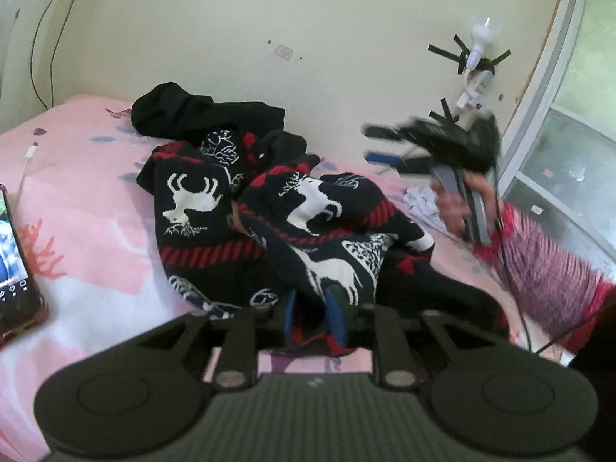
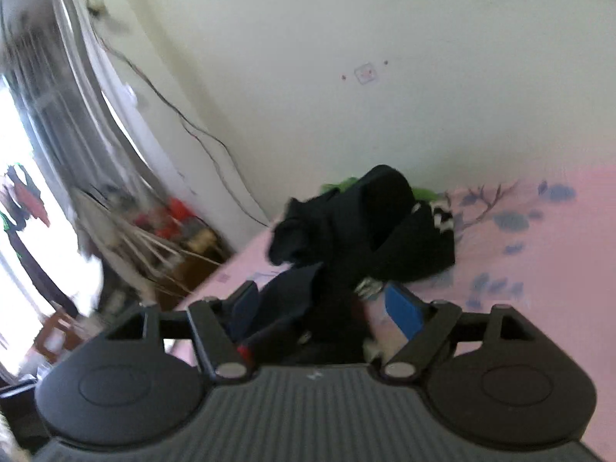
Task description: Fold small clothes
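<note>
The reindeer-patterned sweater [image 1: 292, 227] lies crumpled on the pink bedsheet [image 1: 88, 208]. The left gripper [image 1: 313, 313] is pinched narrowly on its near edge. The right gripper [image 2: 327, 306] stands wide, with dark cloth between its pads, seemingly loose.

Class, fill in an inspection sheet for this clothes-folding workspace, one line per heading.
Surface: pink floral bedsheet.
Job's things: crumpled reindeer-pattern garment; black garment by the wall.
Clutter: phone at the sheet's left edge; crumpled white paper.
Grippers: left gripper narrowly closed on the reindeer garment's edge; right gripper wide, dark fabric between its fingers, grip unclear.
Cables: white charger cable; thin wires on the wall.
Surroundings: cream wall, window.
</note>
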Action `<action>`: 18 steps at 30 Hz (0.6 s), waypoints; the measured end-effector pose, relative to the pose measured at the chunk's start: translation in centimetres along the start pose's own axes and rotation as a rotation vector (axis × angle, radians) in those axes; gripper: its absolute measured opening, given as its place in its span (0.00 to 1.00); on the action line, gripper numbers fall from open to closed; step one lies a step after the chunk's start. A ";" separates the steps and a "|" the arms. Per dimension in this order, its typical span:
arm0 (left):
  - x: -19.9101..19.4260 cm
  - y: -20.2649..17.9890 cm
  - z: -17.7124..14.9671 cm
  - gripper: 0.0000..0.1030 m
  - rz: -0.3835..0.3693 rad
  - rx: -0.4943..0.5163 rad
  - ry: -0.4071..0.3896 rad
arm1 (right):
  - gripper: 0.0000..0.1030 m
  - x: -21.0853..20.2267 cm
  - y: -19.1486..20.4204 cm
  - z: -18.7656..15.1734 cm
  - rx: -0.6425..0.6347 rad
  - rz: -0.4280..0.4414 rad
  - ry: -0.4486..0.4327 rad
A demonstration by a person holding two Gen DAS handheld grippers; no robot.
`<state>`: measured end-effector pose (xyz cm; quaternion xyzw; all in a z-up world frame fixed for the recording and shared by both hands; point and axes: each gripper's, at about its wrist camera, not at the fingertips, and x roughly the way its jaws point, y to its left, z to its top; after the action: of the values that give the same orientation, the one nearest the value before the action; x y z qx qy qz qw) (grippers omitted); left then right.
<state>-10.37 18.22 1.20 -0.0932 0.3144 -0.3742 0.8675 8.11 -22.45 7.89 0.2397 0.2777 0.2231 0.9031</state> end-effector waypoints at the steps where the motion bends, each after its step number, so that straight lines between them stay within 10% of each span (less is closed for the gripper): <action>1: 0.3 -0.3 0.5 0.31 0.004 0.011 -0.002 | 0.76 1.2 0.7 0.6 -0.026 -0.007 0.017; 3: 0.6 -0.4 0.8 0.58 0.004 0.028 -0.011 | 0.80 3.8 2.4 1.7 -0.067 -0.024 0.053; 8: 1.9 -0.1 1.8 0.81 -0.028 -0.009 -0.032 | 0.86 10.0 3.7 1.6 -0.112 -0.167 0.167; 10: 3.3 0.7 2.1 0.75 -0.050 -0.076 -0.001 | 0.76 11.7 2.2 1.0 -0.021 -0.181 0.217; 11: 4.1 1.0 2.2 0.45 -0.058 -0.101 0.024 | 0.60 12.0 1.3 0.5 0.049 -0.160 0.243; 12: 4.8 1.1 2.1 0.11 -0.065 -0.112 0.057 | 0.25 12.4 0.9 -0.1 0.108 -0.122 0.268; 18: 3.1 -4.0 1.5 0.12 -0.131 0.061 -0.026 | 0.11 2.8 2.3 -0.6 0.154 -0.017 0.062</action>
<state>-10.17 13.14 2.46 -0.0919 0.2849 -0.4384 0.8475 9.26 -18.95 7.61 0.2994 0.3239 0.2008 0.8747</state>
